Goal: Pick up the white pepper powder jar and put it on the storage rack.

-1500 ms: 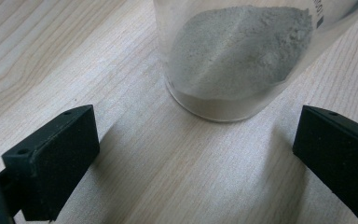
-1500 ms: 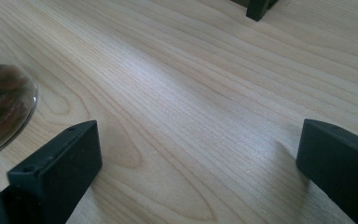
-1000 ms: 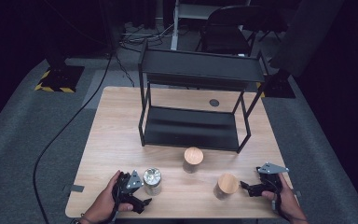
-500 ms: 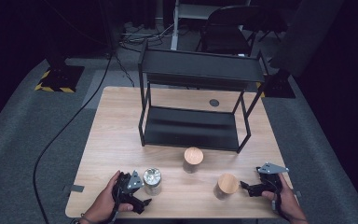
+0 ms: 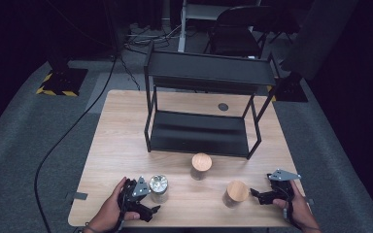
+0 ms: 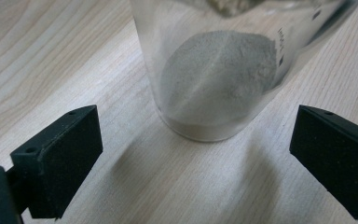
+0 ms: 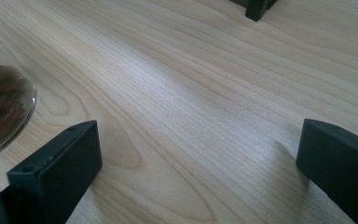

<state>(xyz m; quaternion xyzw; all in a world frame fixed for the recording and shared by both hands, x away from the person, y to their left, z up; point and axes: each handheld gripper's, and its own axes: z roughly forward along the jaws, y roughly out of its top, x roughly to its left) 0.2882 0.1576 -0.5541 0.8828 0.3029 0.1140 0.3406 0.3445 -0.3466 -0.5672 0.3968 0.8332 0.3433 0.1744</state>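
Left gripper view: I see left gripper point(image 6: 191, 154) jaws apart, just closing slightly, glass jar point(image 6: 219, 70) ahead unpinched | right gripper point(image 7: 196, 158) jaws apart over table point(image 7: 191, 84).

The left hand point(image 5: 110, 211) comes in from the bottom edge and grips the left tongs point(image 5: 151, 206), held low with the 2 black jaws pointing to the right. In the left gripper view point(image 6: 193, 144) these jaws stand wide apart after easing slightly inward, pressing on nothing. The right hand point(image 5: 298, 208) holds the right tongs point(image 5: 254, 194) low, the jaws aimed left and a grey plate on top. In the right gripper view point(image 7: 198, 158) both jaws gape wide.
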